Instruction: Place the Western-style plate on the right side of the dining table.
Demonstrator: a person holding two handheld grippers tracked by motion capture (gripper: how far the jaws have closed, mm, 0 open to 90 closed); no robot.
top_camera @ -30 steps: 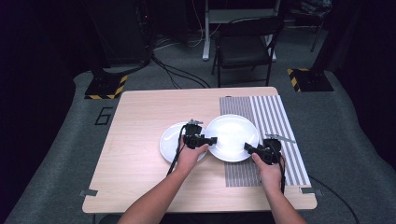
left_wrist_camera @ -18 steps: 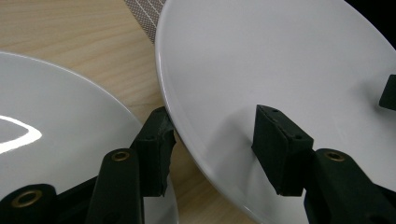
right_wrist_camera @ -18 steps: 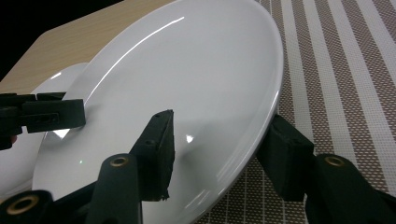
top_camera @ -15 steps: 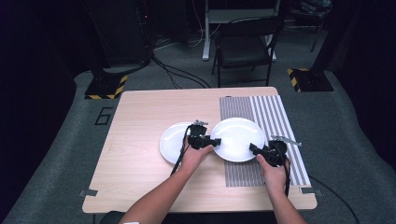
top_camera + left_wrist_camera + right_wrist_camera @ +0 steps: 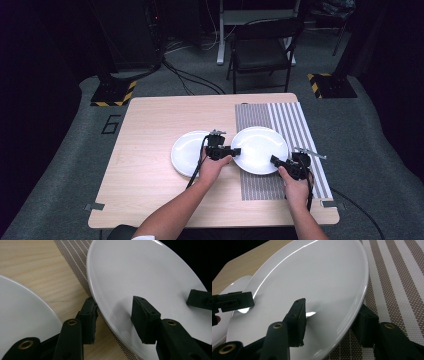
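A person at a wooden bench (image 5: 150, 190) held one white plate (image 5: 259, 150) between two hand-held claws, one at each side of its rim. The left claw (image 5: 233, 150) met the plate's left edge; in the left gripper view its jaws straddled the rim, one under the lip and one over the plate's face, not pressed fully together but apparently closed on the edge. The right claw (image 5: 274, 160) took the near right edge the same way, one jaw above the plate's face and one below the rim, seen up close in the right gripper view.

The plate sat over the striped mat (image 5: 290, 125) on the bench's right half, its left edge reaching past the mat's edge. In the gripper views it appeared tilted, its rim seemingly lifted off the mat, though how far could not be told. A second plate (image 5: 187, 152) lay flat on bare wood just to the left, near the first; whether the two touched was unclear.

Gripping opposite sides likely kept the smooth, shallow dish level and stopped it from slipping, which a single pinch on a glazed rim might not manage. A chair (image 5: 262, 50) stood beyond the bench.
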